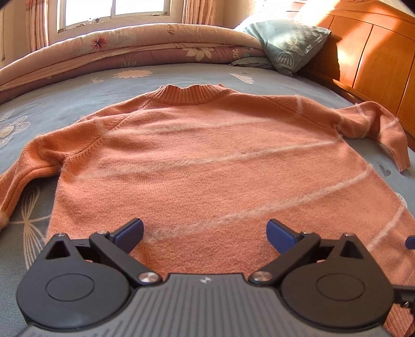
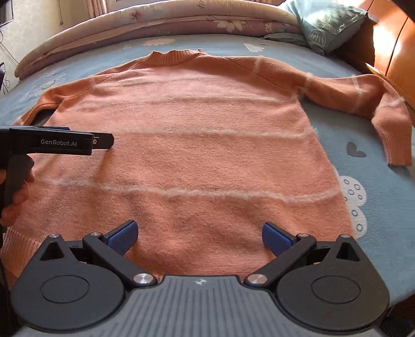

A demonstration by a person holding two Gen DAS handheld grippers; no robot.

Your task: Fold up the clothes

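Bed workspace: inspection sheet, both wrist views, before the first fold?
Surface: bed, blue floral sheet.
Job's things: orange sweater flat, neck away from the cameras, both sleeves out sideways; right cuff bent toward the hem.
Clutter: rolled quilt and pillow at the far edge, apart from the sweater.
Grippers: left gripper and right gripper over the hem, jaws open, holding nothing.
Cables: thin wire on the wall at far left.
Surroundings: window, curtains, wooden headboard.
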